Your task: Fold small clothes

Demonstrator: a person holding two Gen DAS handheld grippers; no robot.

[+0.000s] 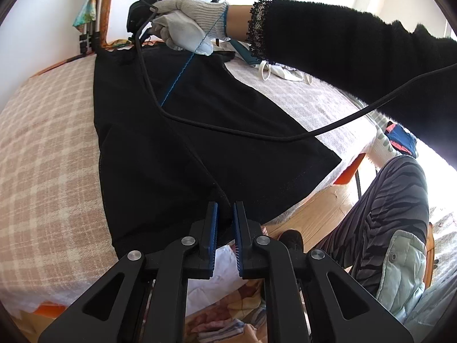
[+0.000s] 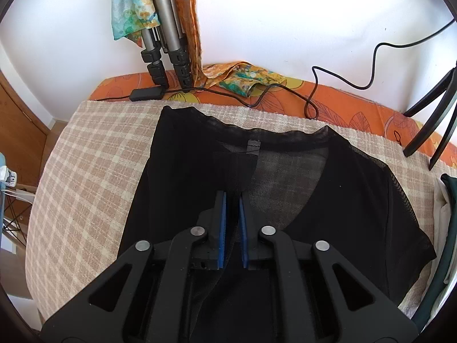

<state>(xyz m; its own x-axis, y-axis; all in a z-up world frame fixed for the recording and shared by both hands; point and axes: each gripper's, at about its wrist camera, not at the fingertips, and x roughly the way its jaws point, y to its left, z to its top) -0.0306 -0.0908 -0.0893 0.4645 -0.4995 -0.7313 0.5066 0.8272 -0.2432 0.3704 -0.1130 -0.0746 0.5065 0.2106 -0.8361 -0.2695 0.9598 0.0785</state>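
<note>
Both grippers' fingers [image 1: 212, 220] pinch the black top [image 1: 177, 143], folds hiding contact.

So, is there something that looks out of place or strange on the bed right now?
Yes. A black cable trails across the black mesh top where the folding happens, so it could snag. A loose blue thread hangs from the white glove over the same garment. Nothing looks spilled or torn.
</note>
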